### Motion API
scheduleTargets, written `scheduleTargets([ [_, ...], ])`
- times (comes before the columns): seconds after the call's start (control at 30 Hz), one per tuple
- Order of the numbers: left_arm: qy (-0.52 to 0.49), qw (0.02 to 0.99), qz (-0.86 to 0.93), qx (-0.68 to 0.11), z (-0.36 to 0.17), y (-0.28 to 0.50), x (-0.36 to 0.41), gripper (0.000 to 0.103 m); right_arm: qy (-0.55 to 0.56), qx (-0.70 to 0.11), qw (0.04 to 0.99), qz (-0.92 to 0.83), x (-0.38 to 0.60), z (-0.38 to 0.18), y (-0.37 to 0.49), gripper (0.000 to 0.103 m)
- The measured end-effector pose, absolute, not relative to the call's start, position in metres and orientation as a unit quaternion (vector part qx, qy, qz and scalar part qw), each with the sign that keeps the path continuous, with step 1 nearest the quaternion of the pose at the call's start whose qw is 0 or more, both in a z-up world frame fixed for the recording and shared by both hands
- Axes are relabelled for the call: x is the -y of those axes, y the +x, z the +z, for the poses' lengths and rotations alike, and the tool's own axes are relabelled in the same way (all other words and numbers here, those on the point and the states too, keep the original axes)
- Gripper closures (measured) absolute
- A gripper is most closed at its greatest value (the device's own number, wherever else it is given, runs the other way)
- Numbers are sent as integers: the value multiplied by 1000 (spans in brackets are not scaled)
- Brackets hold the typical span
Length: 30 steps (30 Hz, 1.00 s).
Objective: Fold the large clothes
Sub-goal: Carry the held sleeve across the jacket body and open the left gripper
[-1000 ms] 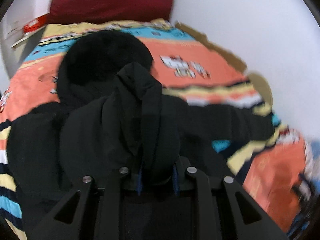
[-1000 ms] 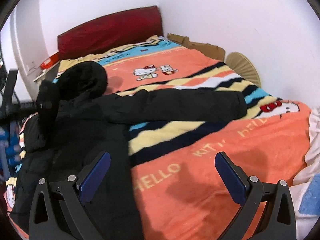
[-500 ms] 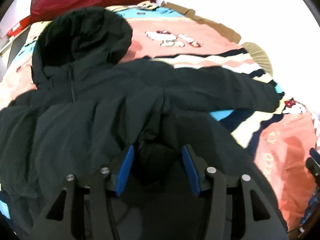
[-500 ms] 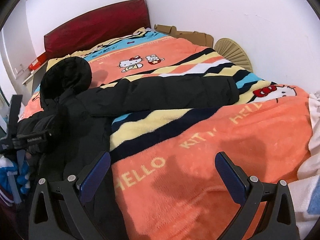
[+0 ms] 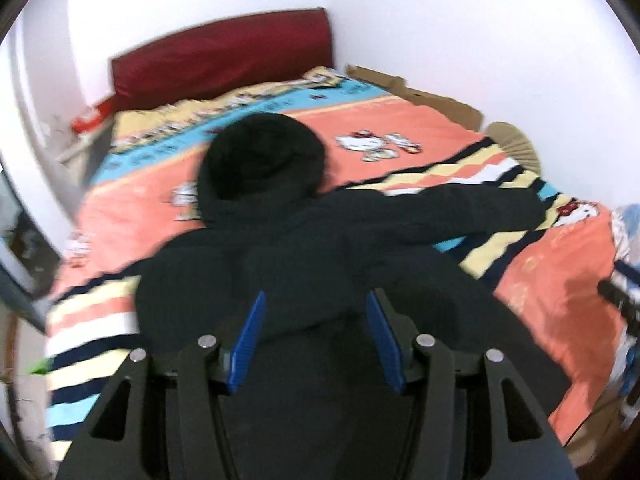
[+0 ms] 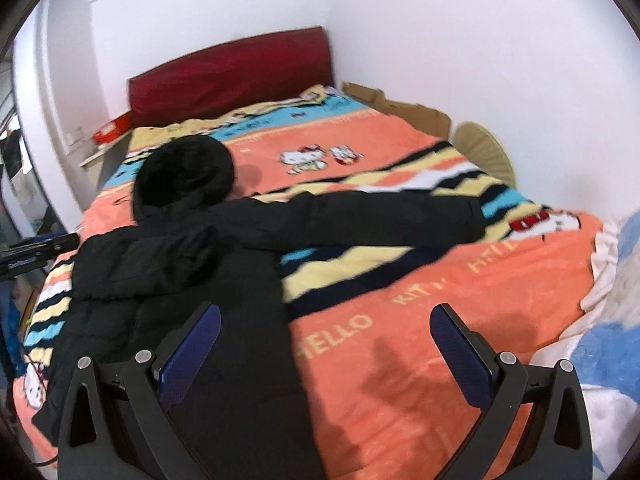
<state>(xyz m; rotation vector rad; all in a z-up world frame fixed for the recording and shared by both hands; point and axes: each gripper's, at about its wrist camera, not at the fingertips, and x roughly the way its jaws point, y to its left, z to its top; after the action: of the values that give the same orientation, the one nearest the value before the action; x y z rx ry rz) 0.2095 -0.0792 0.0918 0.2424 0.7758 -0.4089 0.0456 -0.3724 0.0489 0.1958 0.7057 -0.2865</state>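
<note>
Left tongs (image 5: 316, 336): spread, blue pads apart with nothing pinched; the jaws have just been opening, and black cloth lies below and beyond them, not pressed by either pad.
Right tongs (image 6: 324, 352): spread wide, empty; the left pad hangs over black cloth, the right pad over bare orange blanket.
Black coat (image 5: 328, 248): lies flat on the bed, its body directly under and ahead of the left tongs, and under the left half of the right tongs.
Folded sleeve (image 6: 160, 256): laid across the coat's chest, ahead and left of the right tongs.
Outstretched sleeve (image 6: 360, 220): runs out over the blanket ahead of the right tongs, its cuff far to the right.
Hood (image 5: 264, 160): rounded, past the coat's shoulders, straight ahead of the left tongs and toward the headboard.
Blanket (image 6: 420, 340): orange with yellow, dark and blue stripes and cartoon cats; lettering sits between the right tongs' pads.
White and blue bedding (image 6: 608, 280): bunched to the right of the right tongs.
Headboard (image 5: 224, 60): dark red, at the far end of the bed.
Cardboard (image 6: 400, 106): wedged along the far right wall.
Wall (image 6: 440, 20): white, behind everything.
</note>
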Motion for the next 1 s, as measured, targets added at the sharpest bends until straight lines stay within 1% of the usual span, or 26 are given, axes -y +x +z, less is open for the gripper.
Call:
scheduleTargets([
  [0.07,132,905,-156,-372,106,194,33,52,86,-340,928,-124,357,55,47,0],
  [0.2,147,913,-46,-379,111,186,-54,52,67,-345,931,-94,325,56,63,0],
  [0.27,128,914,6,-385,104,191,-91,52,58,-349,932,-83,310,55,76,0],
  [0.3,97,915,23,-392,96,198,-110,52,52,-352,932,-75,302,54,85,0],
  [0.37,52,918,34,-392,81,211,-122,52,43,-355,931,-65,289,51,101,0],
  [0.43,35,918,40,-394,62,227,-121,52,31,-360,931,-56,274,47,124,0],
  [0.53,18,910,33,-414,19,268,-106,52,21,-368,929,-41,259,39,159,0],
  [0.67,22,905,22,-424,-19,318,-72,52,17,-378,925,-31,243,22,213,0],
  [0.87,19,910,-1,-414,-52,381,-35,52,20,-391,920,5,218,-21,302,0],
  [1.0,31,908,-6,-418,-82,397,-21,52,13,-415,910,20,204,-61,336,0],
])
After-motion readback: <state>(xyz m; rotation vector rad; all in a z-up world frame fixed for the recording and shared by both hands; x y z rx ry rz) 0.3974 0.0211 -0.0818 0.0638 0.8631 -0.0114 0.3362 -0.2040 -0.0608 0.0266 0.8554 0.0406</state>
